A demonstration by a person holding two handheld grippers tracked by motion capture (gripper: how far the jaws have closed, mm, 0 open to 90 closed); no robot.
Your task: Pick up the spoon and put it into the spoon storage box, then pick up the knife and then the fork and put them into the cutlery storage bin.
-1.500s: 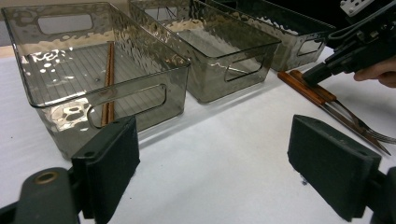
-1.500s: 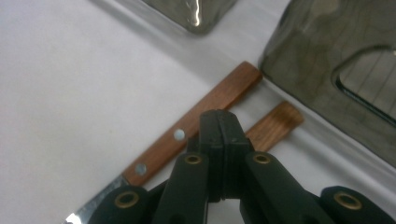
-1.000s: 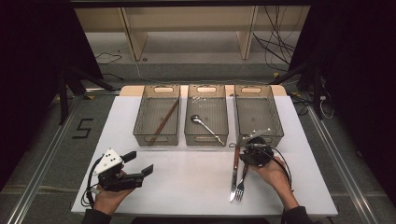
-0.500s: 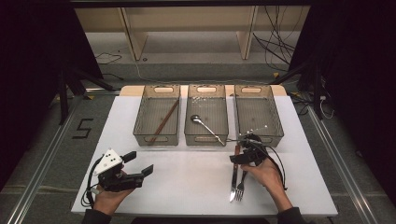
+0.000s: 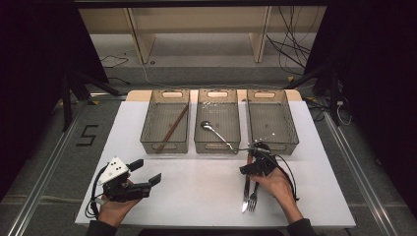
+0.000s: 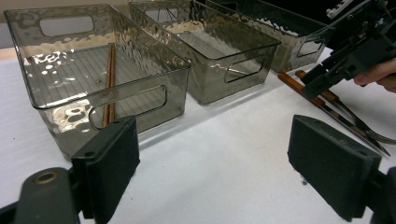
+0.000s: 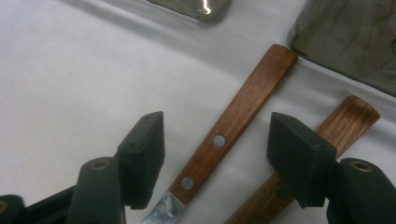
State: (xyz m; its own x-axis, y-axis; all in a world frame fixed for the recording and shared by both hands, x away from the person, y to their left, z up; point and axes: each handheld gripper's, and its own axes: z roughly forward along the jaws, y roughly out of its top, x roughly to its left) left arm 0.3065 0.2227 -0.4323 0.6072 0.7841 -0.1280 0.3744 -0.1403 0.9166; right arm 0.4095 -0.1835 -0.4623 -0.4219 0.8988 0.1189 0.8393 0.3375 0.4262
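Note:
A wooden-handled knife (image 5: 245, 191) and a fork (image 5: 253, 196) lie side by side on the white table (image 5: 196, 196), in front of the right bin. My right gripper (image 5: 250, 168) hovers over their handles. In the right gripper view my right gripper (image 7: 219, 140) has just been opening. It now stands open astride the riveted knife handle (image 7: 233, 126), and the pads do not touch it. The fork handle (image 7: 345, 116) lies outside the right jaw. My left gripper (image 5: 142, 172) rests open near the table's front left with nothing in it (image 6: 219, 158).
Three smoky clear bins stand in a row at the back. The left bin (image 5: 164, 146) holds chopsticks (image 5: 172, 129) and the middle bin (image 5: 217, 146) a spoon (image 5: 216, 132). The right bin (image 5: 290, 140) looks bare.
My right gripper has shifted a little leftward from the right bin's front edge to over the knife handle. The left gripper has not moved.

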